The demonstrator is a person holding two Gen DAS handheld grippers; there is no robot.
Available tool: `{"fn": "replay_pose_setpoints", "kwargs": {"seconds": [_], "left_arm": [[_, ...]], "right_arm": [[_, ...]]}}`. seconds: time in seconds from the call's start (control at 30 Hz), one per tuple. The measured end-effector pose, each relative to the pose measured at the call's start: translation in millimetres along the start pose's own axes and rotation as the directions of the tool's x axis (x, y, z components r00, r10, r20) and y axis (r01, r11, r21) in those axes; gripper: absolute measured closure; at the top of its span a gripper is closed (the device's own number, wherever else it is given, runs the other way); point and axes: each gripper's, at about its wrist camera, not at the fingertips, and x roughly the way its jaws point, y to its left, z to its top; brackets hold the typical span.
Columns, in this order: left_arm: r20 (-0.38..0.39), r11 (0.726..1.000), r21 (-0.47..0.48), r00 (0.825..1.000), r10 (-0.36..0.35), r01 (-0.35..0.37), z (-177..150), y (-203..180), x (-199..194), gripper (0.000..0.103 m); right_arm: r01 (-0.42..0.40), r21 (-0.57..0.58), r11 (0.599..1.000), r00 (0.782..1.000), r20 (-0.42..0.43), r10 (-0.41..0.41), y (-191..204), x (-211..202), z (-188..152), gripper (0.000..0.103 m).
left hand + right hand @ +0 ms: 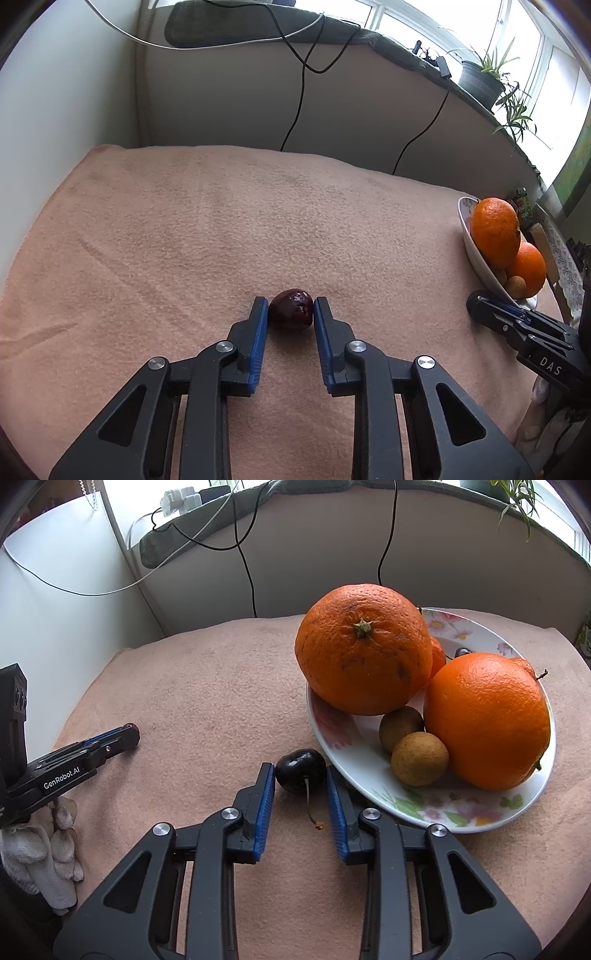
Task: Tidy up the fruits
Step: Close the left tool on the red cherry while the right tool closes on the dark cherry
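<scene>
And there it was, both tongs down on the peach-coloured cloth (229,221) that covered the bench! The left tongs (291,308) had their blue pads pressed against either side of a dark red cherry (291,309) lying on the cloth, closed about as tight as they could get with the fruit between them. Over on the other side, the right tongs (301,775) sat nearly closed around a second, almost black cherry (300,771), its stem (309,805) trailing back between the fingers; the left pad touched it, while on the right side contact was hard to make out. That cherry lay on the cloth just beside the near rim of a white flowered plate (461,812). On the plate sat two big oranges (364,650) touching each other, with two small brown round fruits (419,758) tucked in front between them. From the left camera the plate (476,254) showed at the far right, well apart from the red cherry. A white-gloved hand (55,849) gripped the left tool. Black cables (299,99) hung down the wall behind.
</scene>
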Motion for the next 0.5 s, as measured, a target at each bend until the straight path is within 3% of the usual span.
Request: {"fn": "replay_pose_setpoints", "kwargs": {"seconds": [0.5], "left_arm": [[0.041, 1.0, -0.01, 0.999, 0.002, -0.001, -4, -8, -19, 0.08]], "right_arm": [[-0.054, -0.007, 0.999, 0.998, 0.026, 0.054, -1, -14, -6, 0.074]]}}
